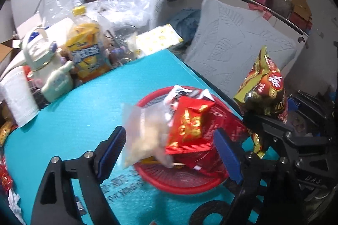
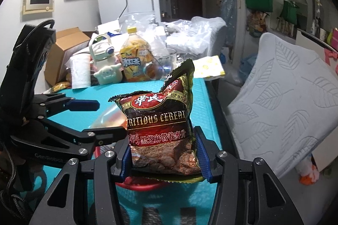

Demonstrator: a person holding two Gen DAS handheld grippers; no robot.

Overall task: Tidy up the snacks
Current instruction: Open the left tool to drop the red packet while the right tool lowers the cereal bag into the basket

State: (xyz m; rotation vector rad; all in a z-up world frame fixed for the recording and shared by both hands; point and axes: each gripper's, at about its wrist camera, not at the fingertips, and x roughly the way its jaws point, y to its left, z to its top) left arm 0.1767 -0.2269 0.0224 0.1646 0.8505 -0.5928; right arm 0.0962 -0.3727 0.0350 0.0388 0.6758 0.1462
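Observation:
A red mesh basket sits on the teal table cover and holds several snack packets, with a red and gold packet on top. My left gripper is open over the basket. A clear packet of beige snacks, blurred, lies between its blue pads at the basket's left rim, and neither pad presses on it. My right gripper is shut on an upright dark red and green cereal bag. It holds that bag above the basket's right side, beside the left gripper.
Along the table's far edge stand a yellow iced tea bottle, a white cartoon water bottle, a paper roll and a glass mug. A grey leaf-pattern cushion lies past the table's right edge.

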